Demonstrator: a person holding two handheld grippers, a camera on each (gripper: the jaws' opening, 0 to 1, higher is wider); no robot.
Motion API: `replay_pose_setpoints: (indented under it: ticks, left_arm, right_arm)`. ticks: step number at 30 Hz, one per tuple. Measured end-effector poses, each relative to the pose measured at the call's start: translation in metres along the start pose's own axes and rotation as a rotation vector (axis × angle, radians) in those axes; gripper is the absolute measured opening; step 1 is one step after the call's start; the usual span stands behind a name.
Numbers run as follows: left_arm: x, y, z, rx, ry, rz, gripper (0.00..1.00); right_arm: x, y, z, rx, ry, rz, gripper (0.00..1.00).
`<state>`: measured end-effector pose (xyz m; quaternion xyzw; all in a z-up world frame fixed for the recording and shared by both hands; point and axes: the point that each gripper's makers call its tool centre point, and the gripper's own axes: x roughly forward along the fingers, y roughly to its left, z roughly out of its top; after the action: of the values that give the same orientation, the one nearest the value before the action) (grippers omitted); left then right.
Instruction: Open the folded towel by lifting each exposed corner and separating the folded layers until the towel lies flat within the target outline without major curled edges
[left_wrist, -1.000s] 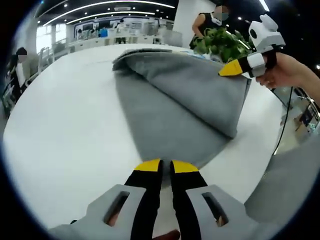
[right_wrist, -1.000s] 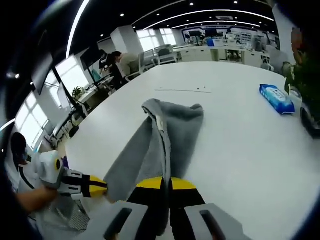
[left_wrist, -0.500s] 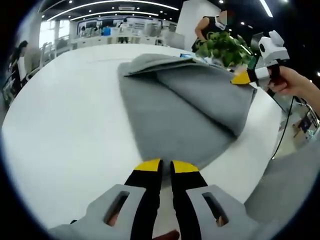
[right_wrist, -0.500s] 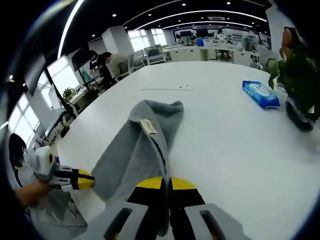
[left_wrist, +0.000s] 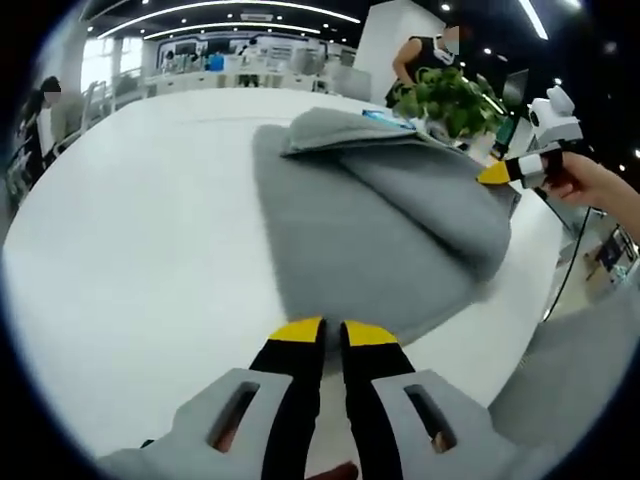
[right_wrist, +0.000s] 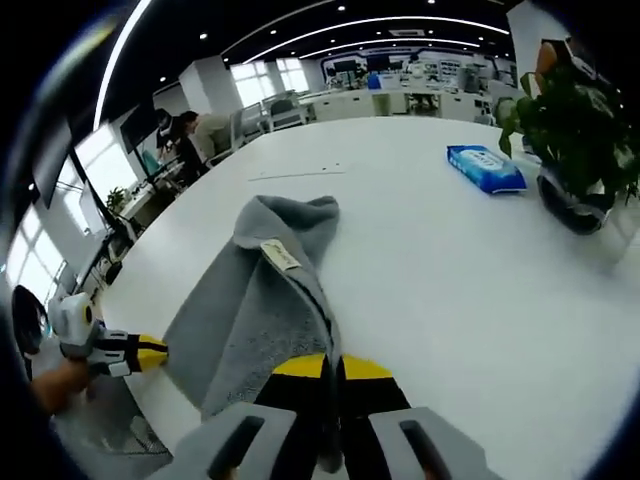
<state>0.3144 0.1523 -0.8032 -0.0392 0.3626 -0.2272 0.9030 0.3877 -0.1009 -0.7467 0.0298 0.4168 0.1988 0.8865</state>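
Note:
A grey towel (left_wrist: 370, 230) lies partly unfolded on the white table (left_wrist: 130, 260), with its upper layer lifted and folded over toward the right. My left gripper (left_wrist: 332, 331) is shut on the towel's near edge. My right gripper (right_wrist: 331, 365) is shut on another edge of the towel (right_wrist: 262, 305), holding that layer up; a small label shows on the fold. In the left gripper view the right gripper (left_wrist: 497, 172) shows at the towel's far right corner, held by a hand. In the right gripper view the left gripper (right_wrist: 150, 351) shows at the lower left.
A potted plant (right_wrist: 577, 140) stands at the table's right side, with a blue wipes pack (right_wrist: 484, 167) beside it. Thin outline marks (right_wrist: 295, 172) lie on the table beyond the towel. People stand and sit at desks in the background.
My right gripper has drawn the lifted layer farther to the right, away from the left gripper, spreading the towel wider. The left gripper keeps its hold on the near edge.

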Motion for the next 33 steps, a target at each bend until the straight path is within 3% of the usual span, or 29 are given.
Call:
replay_pose_setpoints:
  ticks: [9,24,28,33]
  left_arm:
    - [0.000,0.001,-0.001,-0.008,0.004,0.008,0.06]
    - [-0.005,-0.002,-0.003,-0.057,0.016,0.018,0.06]
    - [-0.006,-0.003,-0.003,-0.046,0.017,0.020,0.06]
    - [-0.006,-0.003,-0.004,-0.036,0.016,0.020,0.06]
  right_arm:
    - [-0.010,-0.023,-0.021,0.048,0.010,-0.062,0.00]
    - [-0.015,-0.037,-0.070,0.118,0.014,-0.138,0.00]
    - [-0.013,-0.042,-0.078,0.112,0.014,-0.159,0.00]
    - [-0.011,-0.044,-0.083,0.044,-0.005,-0.180,0.00]
